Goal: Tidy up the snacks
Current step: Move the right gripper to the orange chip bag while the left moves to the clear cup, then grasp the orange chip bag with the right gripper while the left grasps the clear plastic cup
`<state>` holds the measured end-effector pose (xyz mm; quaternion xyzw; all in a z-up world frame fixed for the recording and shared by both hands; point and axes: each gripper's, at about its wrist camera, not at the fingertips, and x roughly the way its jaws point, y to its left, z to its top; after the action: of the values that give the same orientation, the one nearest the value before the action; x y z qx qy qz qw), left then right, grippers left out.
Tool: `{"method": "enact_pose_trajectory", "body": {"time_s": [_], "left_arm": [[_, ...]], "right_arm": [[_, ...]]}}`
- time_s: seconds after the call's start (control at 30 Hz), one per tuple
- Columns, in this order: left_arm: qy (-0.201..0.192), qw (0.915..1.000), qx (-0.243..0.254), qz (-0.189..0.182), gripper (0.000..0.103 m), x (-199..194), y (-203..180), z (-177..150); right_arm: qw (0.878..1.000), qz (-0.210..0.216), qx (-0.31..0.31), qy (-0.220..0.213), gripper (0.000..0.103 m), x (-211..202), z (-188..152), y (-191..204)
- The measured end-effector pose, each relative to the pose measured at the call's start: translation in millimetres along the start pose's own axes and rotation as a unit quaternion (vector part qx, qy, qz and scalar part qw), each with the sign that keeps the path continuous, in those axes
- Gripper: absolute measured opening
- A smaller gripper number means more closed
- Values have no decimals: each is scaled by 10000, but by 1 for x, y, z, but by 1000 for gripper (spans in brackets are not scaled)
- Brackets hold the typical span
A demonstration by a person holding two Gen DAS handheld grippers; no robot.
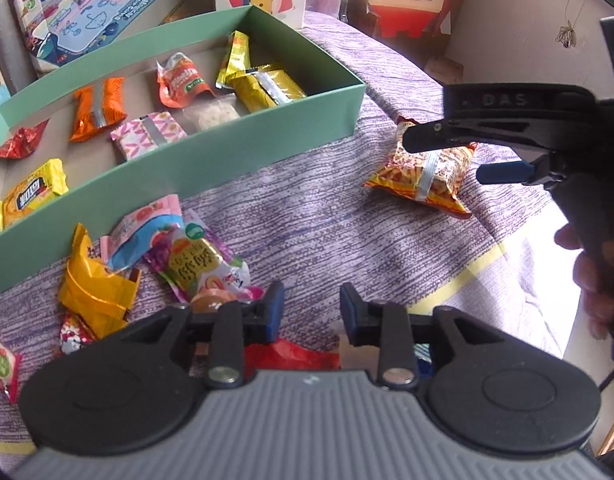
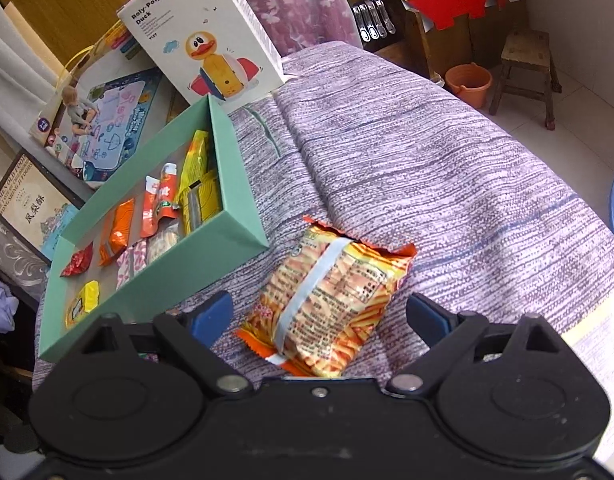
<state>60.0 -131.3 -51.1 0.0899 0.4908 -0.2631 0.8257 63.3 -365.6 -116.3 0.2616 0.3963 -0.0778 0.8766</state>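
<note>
Right wrist view shows the right gripper (image 2: 319, 314) spread wide astride the orange crinkled chip packet (image 2: 327, 300) lying on the purple woven cloth (image 2: 427, 168) beside the green cardboard box (image 2: 243, 216), evidently positioned for pickup, while the left gripper (image 1: 311, 312) hangs narrowly parted, empty.

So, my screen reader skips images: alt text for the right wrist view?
Open right tongs straddle an orange snack packet lying on a purple bedspread. A green box holding sorted snacks sits to the left.
</note>
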Motion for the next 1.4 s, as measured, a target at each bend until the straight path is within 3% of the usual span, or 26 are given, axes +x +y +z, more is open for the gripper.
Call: {"method": "enact_pose_trajectory", "body": {"time_s": [0.1,0.13,0.2,0.27,0.37,0.5,0.63,0.83,1.07,1.17,1.23,1.4], "left_arm": [[-51,9999,48,-153,49,-8,0,-3],[-47,9997,92,-221,52,-10,-1,-4],[-29,9992,225,-333,57,-11,-6,-6],[15,9984,393,-396,59,-8,-12,-8],[171,9971,536,-521,59,0,-19,-11],[324,9946,760,-629,56,7,-28,-19],[316,9935,967,-513,22,11,-38,-21],[176,9979,467,-418,7,6,-21,-11],[-18,9980,454,-447,6,-10,-14,-15],[77,9979,388,-509,19,-9,-12,-19],[86,9978,424,-503,36,-10,-12,-23],[174,9962,592,-611,42,-13,-18,-33]], "right_arm": [[9997,-148,-168,-7,88,13,-1,11],[9995,-179,-270,-13,74,16,-3,13],[9984,-196,-528,-87,63,15,-7,18],[9980,-75,-633,-41,50,12,-9,19],[9982,78,-594,53,43,1,-14,12],[9984,299,-447,200,42,-8,-24,-1],[9980,466,-340,262,42,-13,-30,-8],[9980,539,-266,214,40,-19,-31,-6],[9979,534,-349,138,39,-29,-30,1],[9977,532,-393,159,39,-30,-32,5],[9975,536,-418,179,39,-31,-33,6],[9971,602,-401,242,39,-32,-35,3]]}}
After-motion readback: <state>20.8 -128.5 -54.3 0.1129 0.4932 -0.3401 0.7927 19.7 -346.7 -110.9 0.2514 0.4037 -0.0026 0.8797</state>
